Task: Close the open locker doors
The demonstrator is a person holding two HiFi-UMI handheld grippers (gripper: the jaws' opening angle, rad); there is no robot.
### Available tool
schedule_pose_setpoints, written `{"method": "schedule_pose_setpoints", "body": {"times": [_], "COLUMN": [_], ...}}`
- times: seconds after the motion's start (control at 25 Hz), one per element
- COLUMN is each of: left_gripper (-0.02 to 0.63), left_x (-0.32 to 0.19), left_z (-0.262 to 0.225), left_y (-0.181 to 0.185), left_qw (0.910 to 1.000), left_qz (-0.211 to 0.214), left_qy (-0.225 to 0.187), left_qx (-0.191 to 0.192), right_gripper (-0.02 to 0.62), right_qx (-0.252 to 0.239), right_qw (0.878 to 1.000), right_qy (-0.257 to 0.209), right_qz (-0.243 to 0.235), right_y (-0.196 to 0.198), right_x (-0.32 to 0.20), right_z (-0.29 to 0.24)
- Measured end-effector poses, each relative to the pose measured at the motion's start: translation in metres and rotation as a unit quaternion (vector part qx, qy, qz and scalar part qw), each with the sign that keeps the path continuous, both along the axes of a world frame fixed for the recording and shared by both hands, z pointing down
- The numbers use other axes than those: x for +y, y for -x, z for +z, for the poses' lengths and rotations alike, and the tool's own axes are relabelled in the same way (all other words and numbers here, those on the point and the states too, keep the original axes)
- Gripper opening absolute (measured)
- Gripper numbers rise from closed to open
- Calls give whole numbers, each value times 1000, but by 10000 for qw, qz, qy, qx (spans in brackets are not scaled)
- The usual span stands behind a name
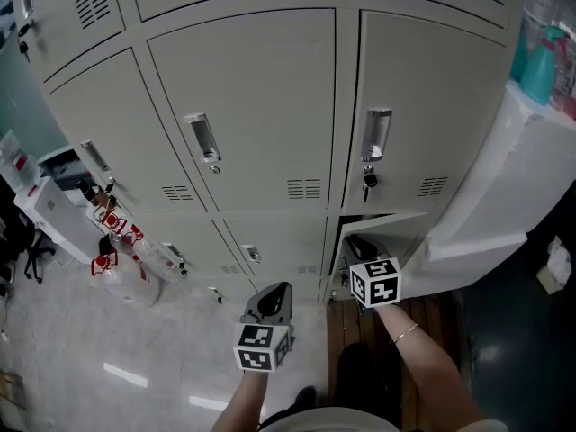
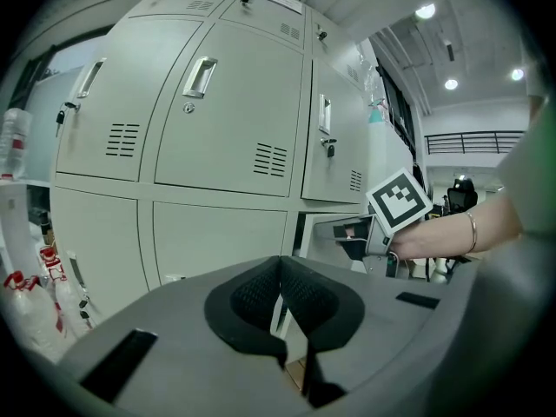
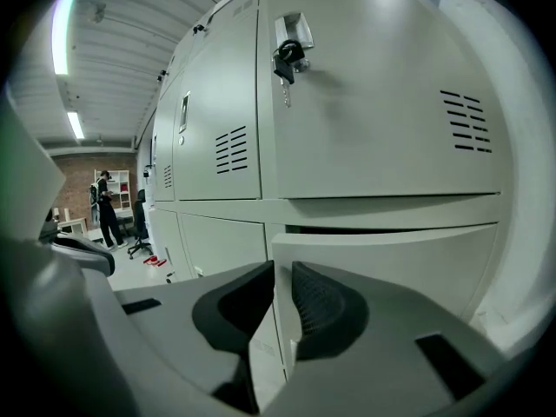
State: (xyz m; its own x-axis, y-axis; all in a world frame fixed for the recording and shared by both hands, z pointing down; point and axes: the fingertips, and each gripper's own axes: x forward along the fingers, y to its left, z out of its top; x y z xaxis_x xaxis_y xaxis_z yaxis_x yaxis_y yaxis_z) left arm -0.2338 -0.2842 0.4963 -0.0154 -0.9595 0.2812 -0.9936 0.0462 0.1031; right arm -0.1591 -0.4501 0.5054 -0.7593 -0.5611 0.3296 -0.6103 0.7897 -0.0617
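Note:
A wall of pale grey lockers point(image 1: 243, 106) faces me. In the bottom row at the right, one locker door point(image 1: 385, 230) stands ajar with a dark gap behind it. My right gripper point(image 1: 360, 248) is at that door's free edge. In the right gripper view the door point(image 3: 391, 259) has its thin edge between the two pads, and the right gripper point(image 3: 282, 272) is shut on it. My left gripper point(image 1: 277, 291) hangs lower left, off the lockers, in front of closed doors. Its pads point(image 2: 261, 289) meet at the tips with nothing between them.
Several clear bottles with red labels point(image 1: 117, 259) stand on the floor at the left. A white appliance point(image 1: 504, 196) with a teal spray bottle point(image 1: 543, 66) on top flanks the lockers at the right. Keys point(image 1: 368, 180) hang from the lock above the ajar door. A person point(image 3: 106, 207) stands far down the room.

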Motion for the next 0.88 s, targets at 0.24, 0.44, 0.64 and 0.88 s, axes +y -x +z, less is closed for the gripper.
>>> {"method": "schedule_pose_setpoints", "body": {"times": [0.24, 0.44, 0.64, 0.88], "left_gripper": [20, 20, 20, 20], "left_x": [-13, -20, -22, -17], "left_z": [3, 4, 6, 7], "left_y": [5, 11, 14, 16], "left_qw": [9999, 9998, 9996, 9995], "left_qz": [-98, -201, -272, -312], "left_qy": [25, 33, 75, 97], "left_qx": [27, 27, 47, 37], "right_gripper": [57, 52, 51, 41], "right_qx": [11, 67, 61, 91], "right_qw": [10000, 9999, 9999, 10000], "right_qy": [-21, -60, -54, 3], "right_qz": [-56, -96, -70, -19], "right_y": [12, 18, 22, 20], "right_x": [-17, -29, -38, -38], "right_z": [2, 4, 5, 8]}}
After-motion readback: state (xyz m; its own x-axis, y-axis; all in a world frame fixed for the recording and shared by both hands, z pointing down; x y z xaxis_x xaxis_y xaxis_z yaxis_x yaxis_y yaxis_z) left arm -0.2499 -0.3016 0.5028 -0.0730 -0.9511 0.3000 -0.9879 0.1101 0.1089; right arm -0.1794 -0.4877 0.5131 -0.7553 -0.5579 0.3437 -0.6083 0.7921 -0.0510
